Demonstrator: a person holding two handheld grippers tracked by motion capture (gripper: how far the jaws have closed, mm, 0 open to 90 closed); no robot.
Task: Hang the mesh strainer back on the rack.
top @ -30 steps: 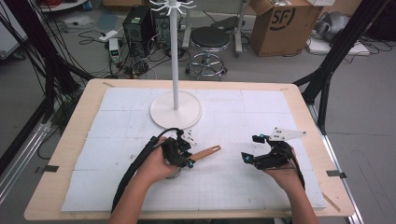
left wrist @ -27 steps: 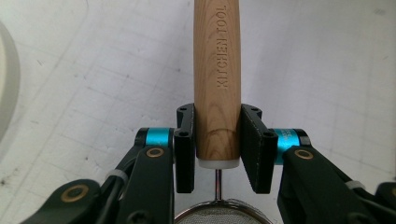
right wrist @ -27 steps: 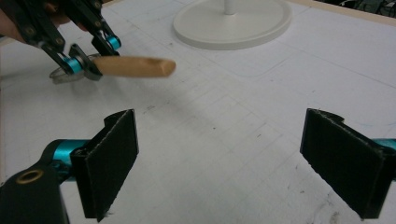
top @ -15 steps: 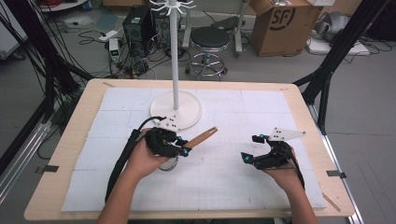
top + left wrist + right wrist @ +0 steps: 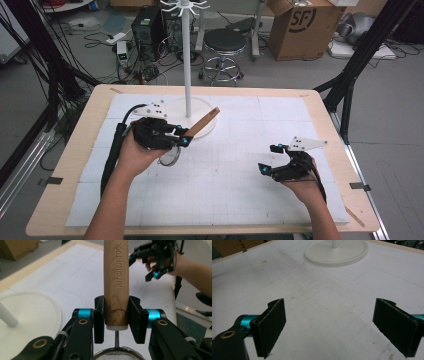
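L gripper (image 5: pixel 116 315) jaws clamped on wooden strainer handle (image 5: pixel 116 282), right btwn them. Handle tip points toward stand base (image 5: pixel 192 116). R gripper (image 5: pixel 337 327) jaws wide apart, nothing held, over counter (image 5: pixel 240 175).

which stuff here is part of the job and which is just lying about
In the job:
- strainer with wooden handle, clamped in the left tongs
- white hanging stand, its base beside the strainer
- right tongs, open, hovering over the mat

Lying about:
- cardboard box
- stool
- cables on the floor
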